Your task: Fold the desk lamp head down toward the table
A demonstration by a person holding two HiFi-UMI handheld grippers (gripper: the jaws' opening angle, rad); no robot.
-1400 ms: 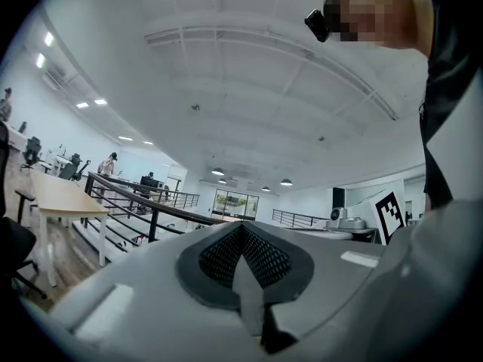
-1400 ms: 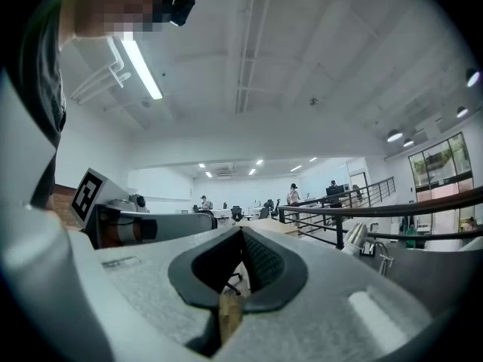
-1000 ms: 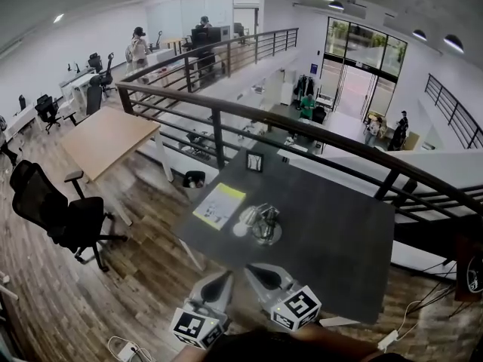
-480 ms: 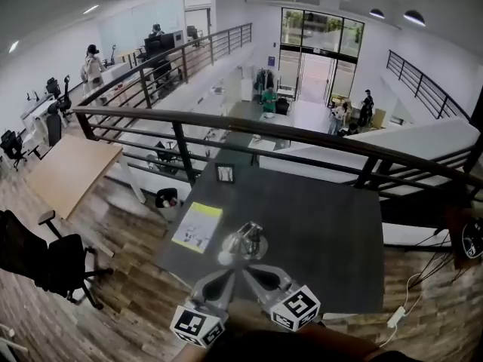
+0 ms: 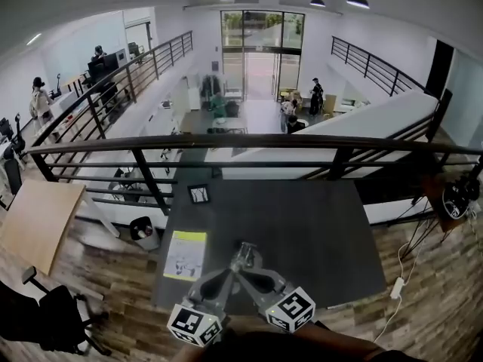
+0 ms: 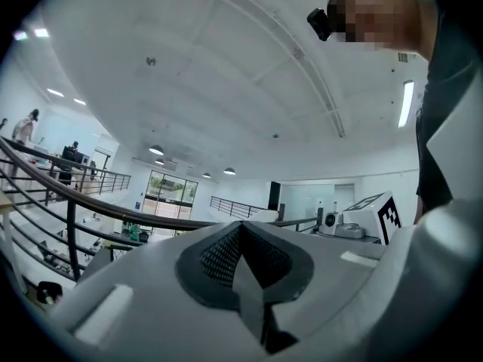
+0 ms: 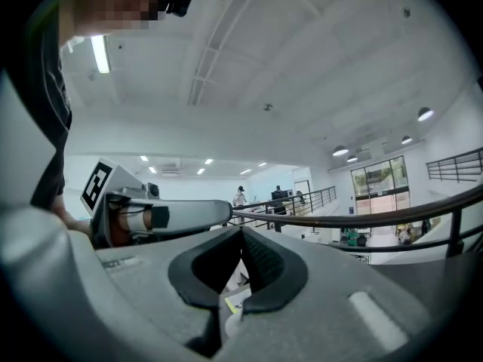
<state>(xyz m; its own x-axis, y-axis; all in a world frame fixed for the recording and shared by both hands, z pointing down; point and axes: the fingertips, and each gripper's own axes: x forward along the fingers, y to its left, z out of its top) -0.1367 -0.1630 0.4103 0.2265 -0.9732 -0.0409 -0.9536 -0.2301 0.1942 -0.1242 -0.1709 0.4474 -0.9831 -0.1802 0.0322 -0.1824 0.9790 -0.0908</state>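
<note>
The desk lamp (image 5: 244, 257) is a small silver and white thing near the front edge of the dark grey table (image 5: 317, 232). My two grippers hide most of it, so its head's pose is unclear. My left gripper (image 5: 224, 276) and right gripper (image 5: 247, 275) point inward, and their tips nearly meet just in front of the lamp. I cannot tell whether either touches it. In the left gripper view the left gripper (image 6: 240, 229) has its jaws together with nothing between them. The right gripper (image 7: 241, 234) is likewise shut and empty, with the left gripper's body beside it.
A yellow-green sheet (image 5: 186, 255) lies on the table's left part and a small framed card (image 5: 198, 194) stands at its far edge. A dark railing (image 5: 249, 143) runs behind the table over an open atrium. A power strip (image 5: 395, 287) lies on the floor at right, a wooden table (image 5: 34, 221) at left.
The head view has swung round, so the dark table now sits square in front. Both grippers came along and their tips now converge right at the lamp. Both stayed shut.
</note>
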